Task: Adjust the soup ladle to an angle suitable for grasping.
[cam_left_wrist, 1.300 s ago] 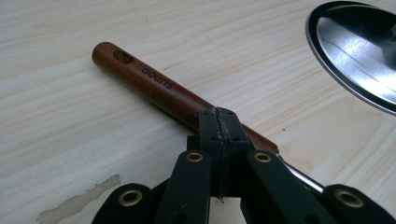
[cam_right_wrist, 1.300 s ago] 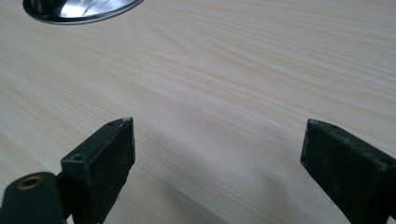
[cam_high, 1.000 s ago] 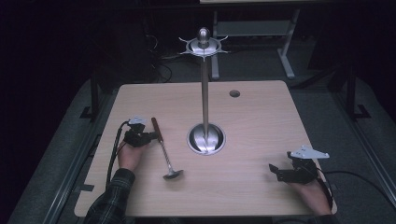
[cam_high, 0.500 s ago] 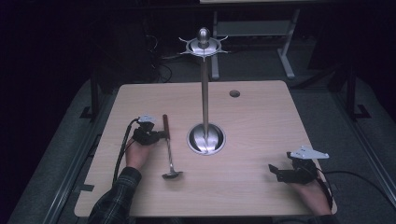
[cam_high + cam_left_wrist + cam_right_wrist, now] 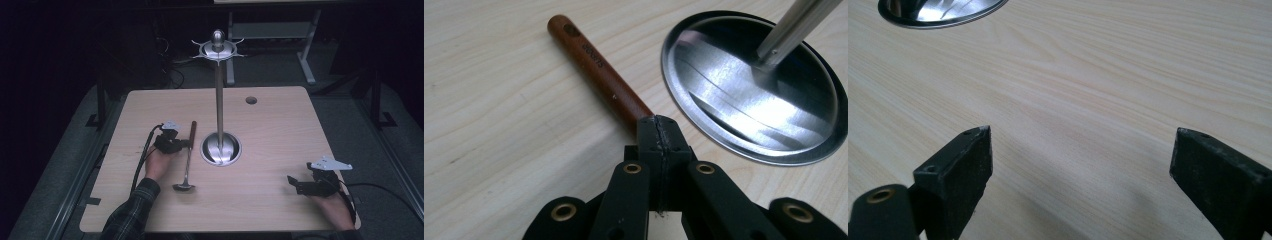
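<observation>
The left hand-held gripper (image 5: 184,144) has its jaws fully closed, pad against pad, with nothing between them; in the left gripper view the joined tips (image 5: 658,134) sit over or against the side of the reddish-brown wooden handle (image 5: 596,65) of a long utensil with a small metal head (image 5: 183,187), whether touching cannot be told. That utensil lies flat on the pale wooden bench (image 5: 280,130), its handle running away just ahead of the tips, its head back beside the person's left hand (image 5: 156,162). Immediately beyond the handle stands the round polished steel base (image 5: 751,87) of a tall metal hanging rack (image 5: 218,95).

The step in hand looks like an approach to the utensil. Picking it up would call for opening the jaws, straddling the handle and closing on it.

The right hand-held gripper (image 5: 300,184) rests well apart, near the bench's edge, jaws spread wide over bare wood and holding nothing.
</observation>
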`<state>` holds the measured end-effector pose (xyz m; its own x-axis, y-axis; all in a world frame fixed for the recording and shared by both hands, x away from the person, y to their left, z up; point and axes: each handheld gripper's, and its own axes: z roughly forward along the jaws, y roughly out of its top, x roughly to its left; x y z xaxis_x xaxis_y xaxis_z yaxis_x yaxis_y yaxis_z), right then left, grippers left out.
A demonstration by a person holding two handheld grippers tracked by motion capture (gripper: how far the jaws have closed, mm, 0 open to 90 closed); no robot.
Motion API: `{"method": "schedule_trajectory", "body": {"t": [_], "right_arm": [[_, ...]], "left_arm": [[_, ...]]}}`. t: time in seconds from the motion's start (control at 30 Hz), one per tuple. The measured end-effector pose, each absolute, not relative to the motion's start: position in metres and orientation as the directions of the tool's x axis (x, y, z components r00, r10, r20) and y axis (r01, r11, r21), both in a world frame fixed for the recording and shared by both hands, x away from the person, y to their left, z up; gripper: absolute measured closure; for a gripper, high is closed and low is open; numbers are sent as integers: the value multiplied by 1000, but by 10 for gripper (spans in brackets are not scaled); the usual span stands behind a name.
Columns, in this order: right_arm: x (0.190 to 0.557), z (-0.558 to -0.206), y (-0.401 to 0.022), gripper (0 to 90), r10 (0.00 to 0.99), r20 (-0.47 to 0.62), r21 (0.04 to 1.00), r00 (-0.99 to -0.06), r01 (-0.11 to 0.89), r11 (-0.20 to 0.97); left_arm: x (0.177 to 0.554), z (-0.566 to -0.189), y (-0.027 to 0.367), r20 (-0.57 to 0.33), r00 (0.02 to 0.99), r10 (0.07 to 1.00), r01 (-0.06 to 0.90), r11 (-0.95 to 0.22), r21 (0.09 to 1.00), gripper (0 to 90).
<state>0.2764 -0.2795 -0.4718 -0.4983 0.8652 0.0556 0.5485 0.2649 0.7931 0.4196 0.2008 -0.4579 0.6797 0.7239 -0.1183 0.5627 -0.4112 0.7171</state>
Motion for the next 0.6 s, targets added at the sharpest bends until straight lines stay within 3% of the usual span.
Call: {"method": "schedule_trajectory", "body": {"t": [0.37,0.6], "right_arm": [[277,-472,-279,96,864,53,794,-501,546,268],[276,-471,-280,96,863,56,795,-501,546,265]], "left_arm": [[418,-457,189,-152,711,687,563,-426,708,900],[397,-434,186,-157,731,664,561,-454,692,900]]}}
